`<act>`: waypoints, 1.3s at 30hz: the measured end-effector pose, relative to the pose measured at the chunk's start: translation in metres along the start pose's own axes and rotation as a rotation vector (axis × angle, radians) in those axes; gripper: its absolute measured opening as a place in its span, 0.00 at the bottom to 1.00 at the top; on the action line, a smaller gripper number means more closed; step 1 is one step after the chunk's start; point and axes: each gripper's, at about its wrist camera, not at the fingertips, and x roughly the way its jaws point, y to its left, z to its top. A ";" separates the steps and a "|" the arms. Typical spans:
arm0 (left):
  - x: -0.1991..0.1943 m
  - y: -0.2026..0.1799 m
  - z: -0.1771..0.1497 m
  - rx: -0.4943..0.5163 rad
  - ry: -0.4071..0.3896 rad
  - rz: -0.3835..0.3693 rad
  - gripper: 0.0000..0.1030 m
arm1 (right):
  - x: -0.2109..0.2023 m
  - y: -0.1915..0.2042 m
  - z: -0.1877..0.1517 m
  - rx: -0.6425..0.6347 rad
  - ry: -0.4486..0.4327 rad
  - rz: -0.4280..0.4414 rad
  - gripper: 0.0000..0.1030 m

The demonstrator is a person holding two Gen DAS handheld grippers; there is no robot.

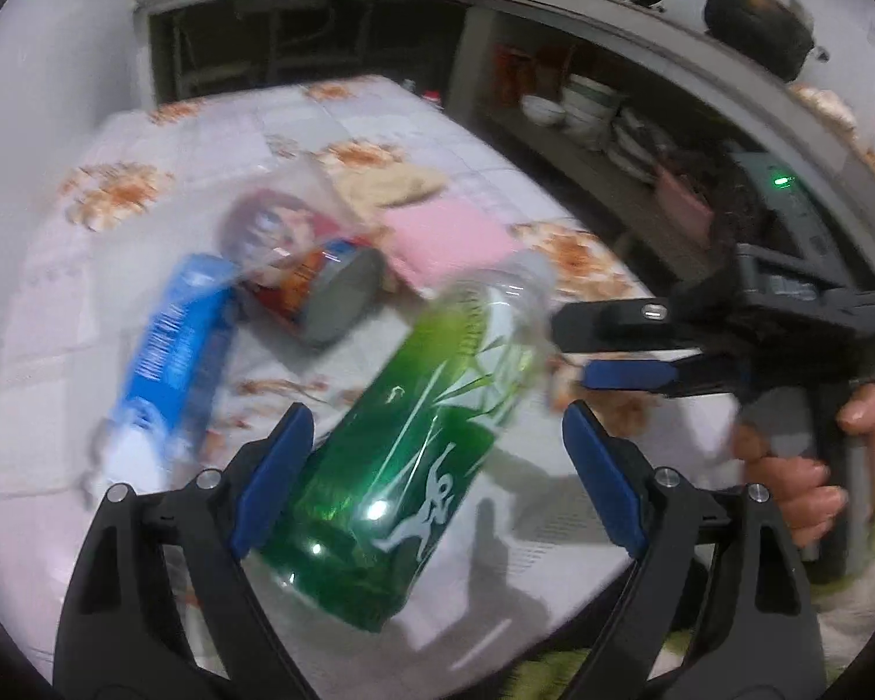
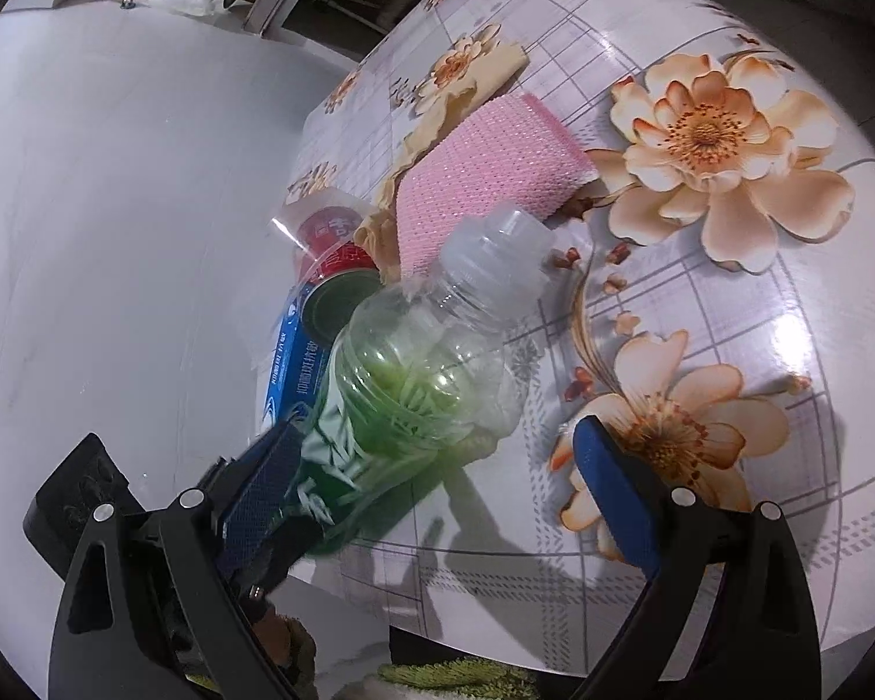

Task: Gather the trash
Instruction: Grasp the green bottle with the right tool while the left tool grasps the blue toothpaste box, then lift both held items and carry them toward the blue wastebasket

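A green-labelled clear plastic bottle [image 1: 426, 426] lies slanted on the floral table, pale cap pointing away. My left gripper [image 1: 437, 414] is open around its lower body; the left pad [image 1: 274, 478] is against it and the right pad [image 1: 601, 478] stands clear. My right gripper [image 2: 437, 426] is open too, with the bottle [image 2: 414, 373] against its left finger and a wide gap to the right pad [image 2: 606, 490]. In the left wrist view the right gripper [image 1: 577, 350] comes in from the right near the bottle's neck. Behind lie a blue box [image 1: 175, 361], a red can [image 1: 315, 291] and a clear wrapper [image 1: 268, 221].
A pink cloth [image 2: 490, 163] and a beige cloth [image 2: 472, 81] lie further back on the table [image 2: 729, 321]. A white wall borders the table's left side. Shelves with bowls [image 1: 577, 105] and a pot [image 1: 758, 11] stand to the right. A hand [image 1: 799, 484] grips the right gripper's handle.
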 end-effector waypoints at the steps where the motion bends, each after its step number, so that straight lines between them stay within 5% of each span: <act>1: 0.001 -0.002 -0.002 -0.019 0.010 -0.046 0.81 | -0.002 -0.001 -0.001 -0.001 -0.003 -0.006 0.89; 8: 0.013 -0.027 -0.019 -0.112 0.058 -0.309 0.81 | -0.007 -0.005 -0.008 -0.045 -0.013 -0.072 0.89; 13: 0.015 -0.045 -0.026 -0.074 0.054 -0.328 0.81 | -0.004 -0.002 -0.012 -0.109 0.001 -0.149 0.80; 15: 0.007 -0.043 -0.026 -0.047 0.023 -0.282 0.81 | -0.002 -0.004 -0.012 -0.113 0.004 -0.156 0.64; 19: -0.022 -0.020 -0.026 -0.032 -0.058 -0.099 0.81 | -0.007 -0.010 -0.011 -0.108 -0.001 -0.150 0.64; 22: -0.043 0.009 -0.025 -0.040 -0.111 0.136 0.81 | -0.010 -0.013 -0.010 -0.112 -0.006 -0.149 0.64; 25: -0.042 0.041 -0.026 -0.043 -0.066 0.454 0.76 | -0.010 -0.012 -0.009 -0.117 -0.003 -0.147 0.64; 27: -0.034 0.053 -0.029 -0.038 -0.012 0.534 0.70 | -0.008 -0.010 -0.009 -0.124 -0.003 -0.154 0.64; 31: -0.020 0.068 -0.036 -0.093 0.084 0.481 0.41 | -0.007 -0.009 -0.008 -0.129 -0.002 -0.156 0.64; 39: -0.033 0.039 -0.057 -0.112 0.165 0.394 0.32 | -0.010 -0.009 -0.008 -0.147 -0.002 -0.172 0.64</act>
